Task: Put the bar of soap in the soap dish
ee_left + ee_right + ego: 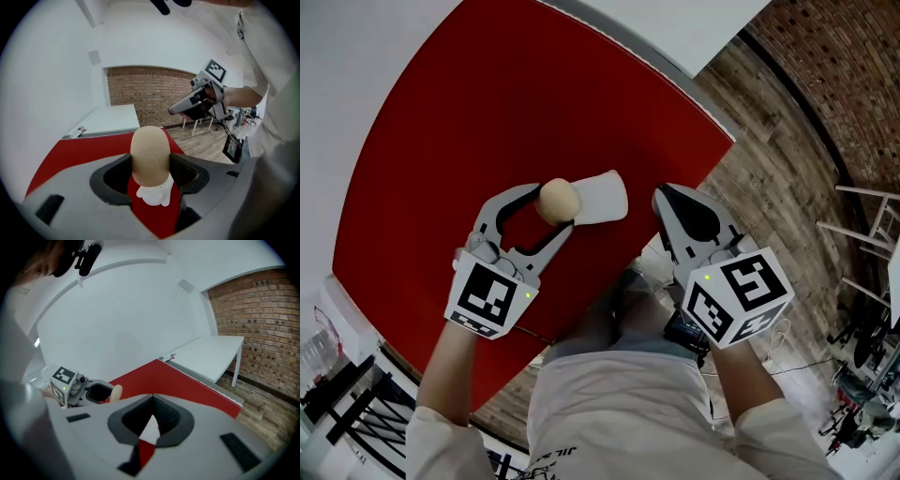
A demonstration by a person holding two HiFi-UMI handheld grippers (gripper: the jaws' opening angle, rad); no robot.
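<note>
Left tool [151, 165] pinched the soap [558, 199] over the soap dish [603, 197] on the red desk [487, 112] — right tool [151, 402] pressed together, empty, near the dish.

A red counter [469, 131] fills the head view, with a white table [675, 28] at 12 o'clock. Wood-plank floor [778, 187] and a brick wall [853, 66] lie toward 2 o'clock. Plain white walls [131, 319] enclose the rest.

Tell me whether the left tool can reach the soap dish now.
Probably yes: the left tool, gripping the soap, is right by the dish, nothing between them; the right tool stands clear.
</note>
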